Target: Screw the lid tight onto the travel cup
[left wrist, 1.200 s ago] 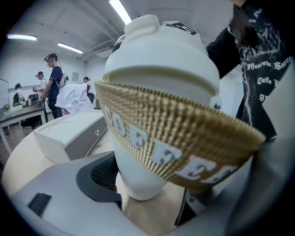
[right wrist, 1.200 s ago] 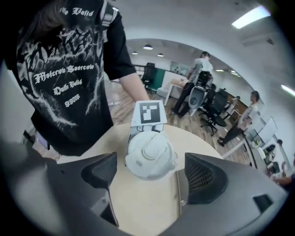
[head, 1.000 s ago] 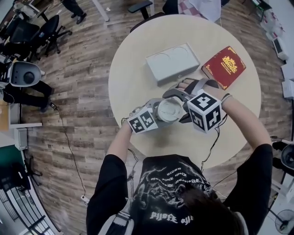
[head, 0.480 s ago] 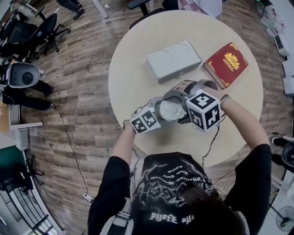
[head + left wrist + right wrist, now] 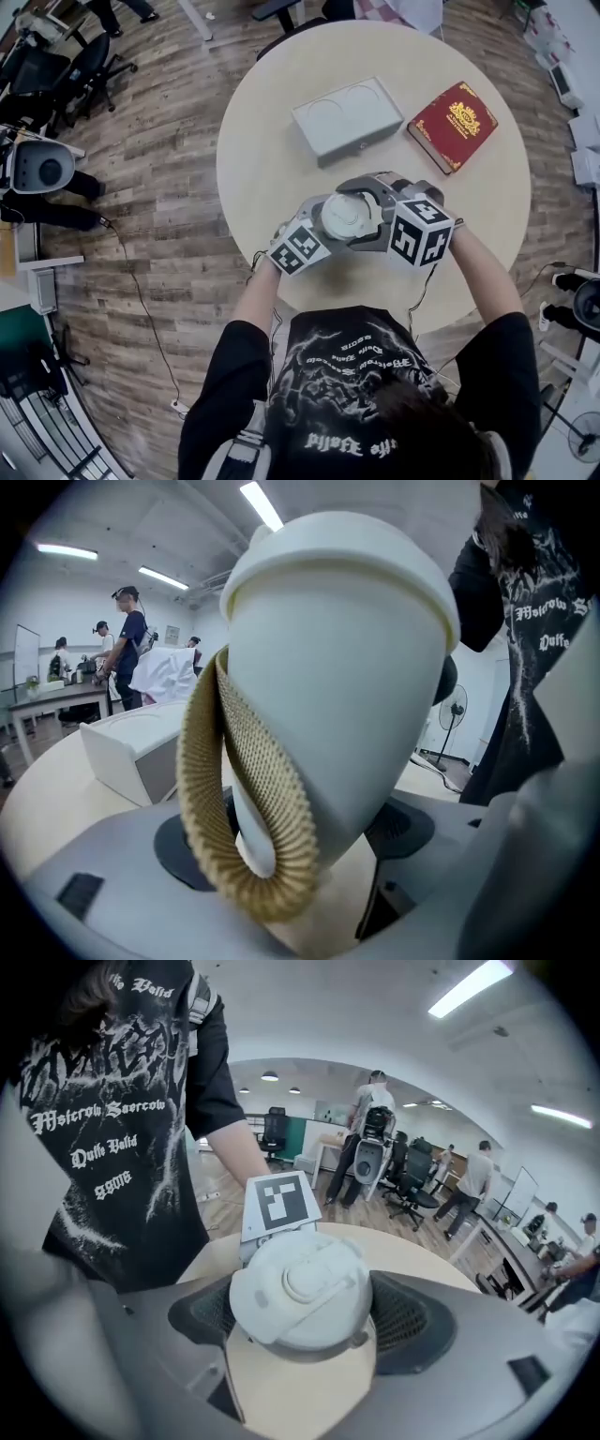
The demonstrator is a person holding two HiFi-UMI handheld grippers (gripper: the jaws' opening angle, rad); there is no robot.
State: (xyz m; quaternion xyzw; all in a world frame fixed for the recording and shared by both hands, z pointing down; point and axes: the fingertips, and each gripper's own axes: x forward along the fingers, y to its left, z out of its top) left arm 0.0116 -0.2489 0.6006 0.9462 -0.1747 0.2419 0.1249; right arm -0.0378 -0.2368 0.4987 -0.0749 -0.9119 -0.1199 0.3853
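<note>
— What is shown in the head view?
— The white lid [image 5: 344, 215] is seen from above, over the near part of the round table [image 5: 262, 159], flanked by the left gripper [image 5: 317, 225] and the right gripper [image 5: 375, 212].
— And in the left gripper view?
— The travel cup [image 5: 347, 696] is clamped, tilted, between that gripper's jaws; a tan ribbed sleeve [image 5: 253, 799] hangs askew on it.
— And in the right gripper view?
— The lid is pressed on both sides by widely spread jaws.
</note>
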